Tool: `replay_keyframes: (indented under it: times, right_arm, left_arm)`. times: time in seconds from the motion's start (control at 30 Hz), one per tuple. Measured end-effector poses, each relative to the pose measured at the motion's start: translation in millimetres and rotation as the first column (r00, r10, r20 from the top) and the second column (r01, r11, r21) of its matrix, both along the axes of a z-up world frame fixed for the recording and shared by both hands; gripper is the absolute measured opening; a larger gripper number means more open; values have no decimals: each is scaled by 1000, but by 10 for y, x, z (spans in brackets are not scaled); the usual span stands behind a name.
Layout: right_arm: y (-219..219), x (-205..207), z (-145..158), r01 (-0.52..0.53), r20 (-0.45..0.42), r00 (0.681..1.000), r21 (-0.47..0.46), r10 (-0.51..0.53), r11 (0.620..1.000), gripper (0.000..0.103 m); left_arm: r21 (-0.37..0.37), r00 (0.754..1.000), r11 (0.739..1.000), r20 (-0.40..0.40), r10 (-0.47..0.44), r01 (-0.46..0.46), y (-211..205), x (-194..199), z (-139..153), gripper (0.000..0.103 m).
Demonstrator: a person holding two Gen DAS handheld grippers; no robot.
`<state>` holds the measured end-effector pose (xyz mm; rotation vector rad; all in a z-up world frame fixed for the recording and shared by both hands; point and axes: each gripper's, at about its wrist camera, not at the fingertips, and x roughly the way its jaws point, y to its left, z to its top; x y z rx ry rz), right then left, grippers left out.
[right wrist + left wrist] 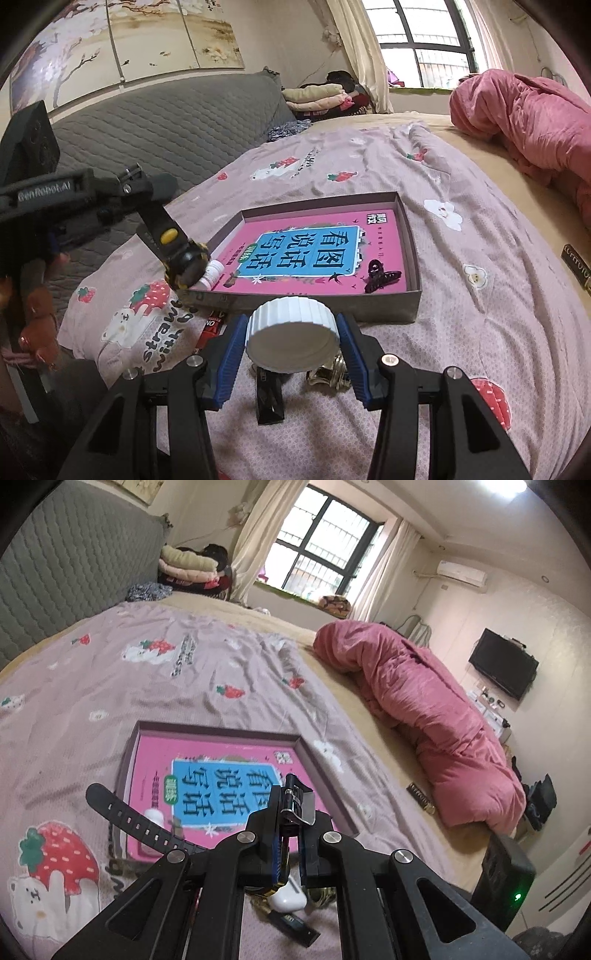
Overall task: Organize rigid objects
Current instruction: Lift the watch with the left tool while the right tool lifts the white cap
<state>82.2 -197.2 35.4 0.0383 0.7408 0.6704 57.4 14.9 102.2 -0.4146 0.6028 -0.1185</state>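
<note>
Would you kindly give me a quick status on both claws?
Left claw shut on watch, beside tray. Right claw holding white cap. Hair clip already in tray.

White rounded plastic case (287, 899) half hidden behind gripper linkage; small black rectangular box (269, 400) partly covered by ribbed white cap (291, 334); its label unreadable.

A bed (480, 332) covered by a lilac strawberry-print sheet (369, 166) carries a shallow box (414, 236) with a pink book inside, a black flat case (269, 402), a glass bottle (332, 373), a red packet (212, 325) and a rumpled pink quilt (424, 701)
</note>
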Motion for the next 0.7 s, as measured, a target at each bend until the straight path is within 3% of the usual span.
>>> replay_keyframes:
  times: [0.3,0.7]
  right_arm:
    - [-9,116,131,38,44,998,11,-38,999,50]
    - [37,164,185,45,81,996,-18,-44,999,50]
  left_arm:
    - [-1,999,1000,29,22,-22,102,147,50,6]
    - [15,999,999,-34,38,-37,157,486,-286,6]
